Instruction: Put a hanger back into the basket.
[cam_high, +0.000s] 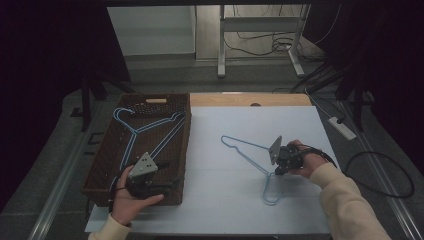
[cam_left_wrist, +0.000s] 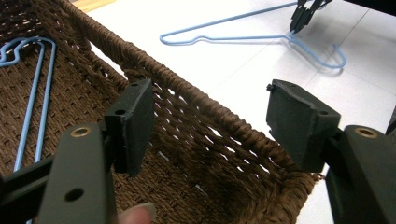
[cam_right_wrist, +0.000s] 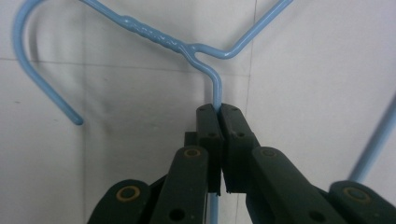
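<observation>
Two tools: right tool (cam_right_wrist: 218, 109) pinched shut on thin blue wire hanger (cam_high: 248, 150), mid-worktop; left tool (cam_left_wrist: 210, 116) wide open, empty.
Tip: lift level into brown woven basket (cam_high: 106, 165), left edge.

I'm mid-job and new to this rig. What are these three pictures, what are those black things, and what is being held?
A person sits at a table with a hand-held clamp in each hand. The overhead picture looks down on the white table. The other two come from cameras riding on each tool, looking along its black jaws.

The left tool is open, its jaws on either side of the near rim of a brown wicker basket, not gripping it. Blue wire hangers in the basket lie on its bottom.

The right tool is shut on the wire of the blue hanger on the table, close to its hook.
</observation>
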